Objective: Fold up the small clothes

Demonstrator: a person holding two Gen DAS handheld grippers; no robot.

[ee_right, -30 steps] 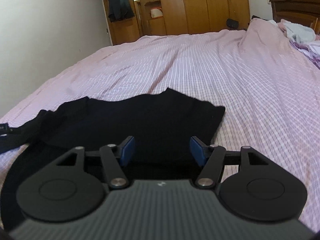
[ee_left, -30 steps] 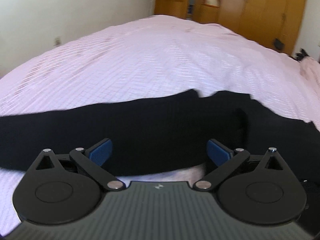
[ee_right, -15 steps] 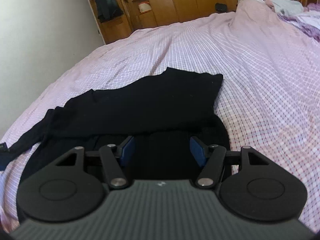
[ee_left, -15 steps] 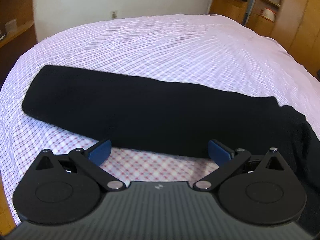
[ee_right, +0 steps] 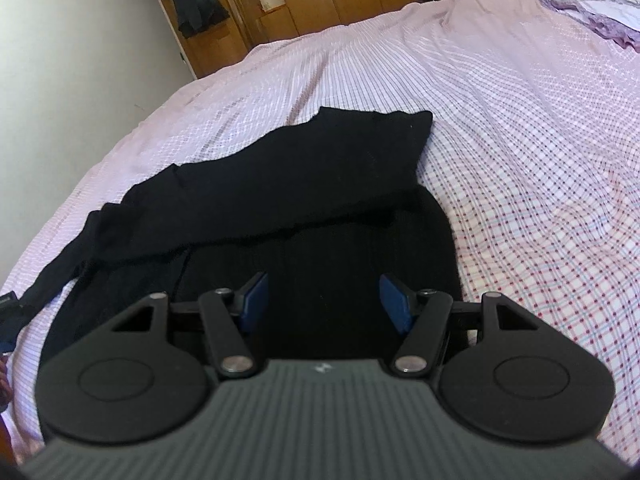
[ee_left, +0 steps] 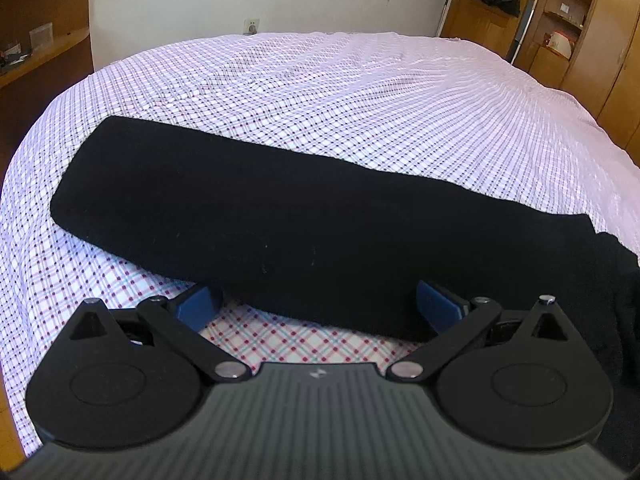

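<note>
While swinging left along the black garment [ee_left: 280,216] on the bed [ee_left: 360,92], now shows its folded end. Left claw [ee_left: 318,304] wide open, empty; right claw [ee_right: 322,296] half open, empty, over it.

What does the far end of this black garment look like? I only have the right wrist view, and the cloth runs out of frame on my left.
Observer: In the left wrist view the black garment ends in a neat, rounded, folded edge lying flat on the checked bedsheet.
Operator: Is the left gripper holding it?
Observer: No. The left gripper is open, its blue pads straddling the near edge without pressing.
Operator: Anything beyond that end?
Observer: Only bare sheet up to the bed's edge, then a white wall with a socket.
</note>
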